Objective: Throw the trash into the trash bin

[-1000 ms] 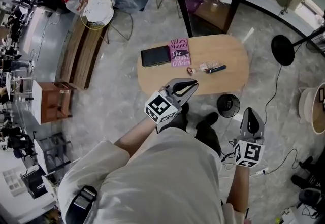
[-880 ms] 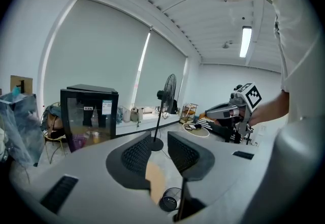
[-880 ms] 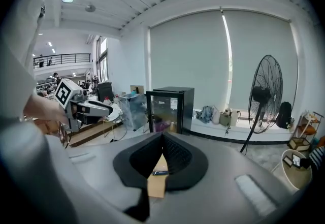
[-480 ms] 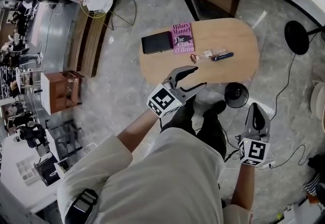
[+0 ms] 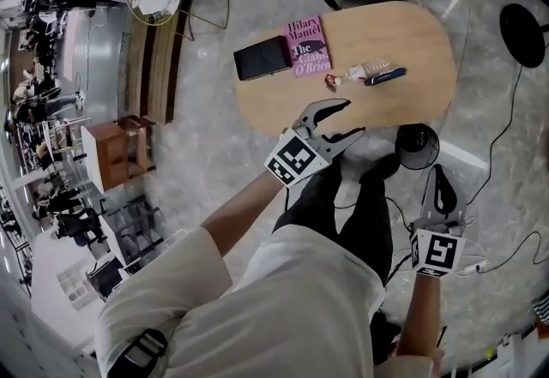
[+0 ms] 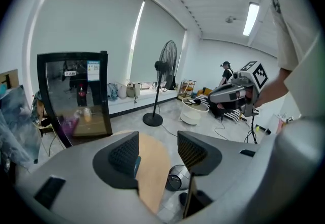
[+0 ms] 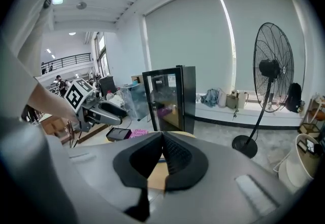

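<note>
Small crumpled wrappers [image 5: 355, 73] lie on the oval wooden table [image 5: 412, 42] beside a blue pen-like item [image 5: 385, 75]. A small round bin [image 5: 417, 146] stands on the floor by the table's near edge; the left gripper view shows the bin [image 6: 176, 178] below the jaws. My left gripper [image 5: 350, 119] hovers at the near table edge. Its jaws have just been opening and stand open with nothing between them [image 6: 158, 154]. My right gripper [image 5: 440, 172] hangs low near the bin. It is shut and empty [image 7: 162, 139].
A pink book [image 5: 307, 46] and a black case [image 5: 262, 57] lie on the table's left part. A glass-door cabinet [image 6: 76, 101] stands beyond the table, with a floor fan [image 7: 271, 75] to the right. Cables [image 5: 506, 145] run over the floor. A wooden bench [image 5: 147, 59] is at left.
The left gripper's jaws went from shut to open. Both grippers sank, and the left one moved toward the table's near edge. The right one stayed shut.
</note>
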`<state>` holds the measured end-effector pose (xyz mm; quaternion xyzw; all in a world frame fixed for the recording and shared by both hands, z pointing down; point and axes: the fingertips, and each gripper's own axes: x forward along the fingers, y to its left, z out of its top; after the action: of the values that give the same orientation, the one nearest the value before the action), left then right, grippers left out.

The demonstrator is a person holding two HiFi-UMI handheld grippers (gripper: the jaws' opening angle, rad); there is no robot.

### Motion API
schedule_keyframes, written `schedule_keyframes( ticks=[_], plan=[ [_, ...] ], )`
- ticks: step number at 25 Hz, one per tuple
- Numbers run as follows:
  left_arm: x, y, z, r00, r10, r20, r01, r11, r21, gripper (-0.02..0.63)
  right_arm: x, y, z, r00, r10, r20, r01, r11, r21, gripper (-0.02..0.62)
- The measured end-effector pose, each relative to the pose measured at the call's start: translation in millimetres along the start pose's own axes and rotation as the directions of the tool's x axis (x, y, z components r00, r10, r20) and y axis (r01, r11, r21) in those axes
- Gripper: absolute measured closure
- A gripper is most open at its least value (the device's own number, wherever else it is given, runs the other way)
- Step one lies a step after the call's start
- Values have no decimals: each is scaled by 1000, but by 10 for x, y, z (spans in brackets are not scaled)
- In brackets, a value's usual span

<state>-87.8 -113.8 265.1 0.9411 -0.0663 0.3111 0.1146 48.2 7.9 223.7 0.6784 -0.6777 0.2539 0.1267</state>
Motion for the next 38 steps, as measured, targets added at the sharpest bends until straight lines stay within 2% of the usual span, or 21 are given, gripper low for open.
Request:
schedule_keyframes(
  ticks=[9, 16, 20, 25, 33, 38],
  plan=[
    [938, 239, -974, 984, -11, -176, 17, 999, 32, 379, 522, -190, -725, 999, -4, -48, 8, 995, 101, 584],
    [1617, 455, -1638, 959, -7, -283, 25, 998, 61, 379, 880, -261, -1323, 996, 31, -80, -19, 989, 145, 584],
    [1959, 620, -1977, 938, 22, -347, 10, 996, 91, 379, 1028, -297, -1584, 995, 49, -92, -35, 987, 155, 584],
    [2307, 846, -2352, 905, 84, -416, -20, 988, 155, 379, 1216, -306, -1827, 993, 71, -94, -55, 985, 164, 584],
    [2647, 1066, -2844, 830, 174, -530, -46, 968, 247, 377, 1428, -297, -2161, 991, 103, -86, -84, 977, 196, 584],
    [2761, 1192, -3029, 790, 235, -566, -66, 951, 302, 375, 1469, -248, -2308, 989, 124, -83, -104, 972, 211, 584]
  ],
)
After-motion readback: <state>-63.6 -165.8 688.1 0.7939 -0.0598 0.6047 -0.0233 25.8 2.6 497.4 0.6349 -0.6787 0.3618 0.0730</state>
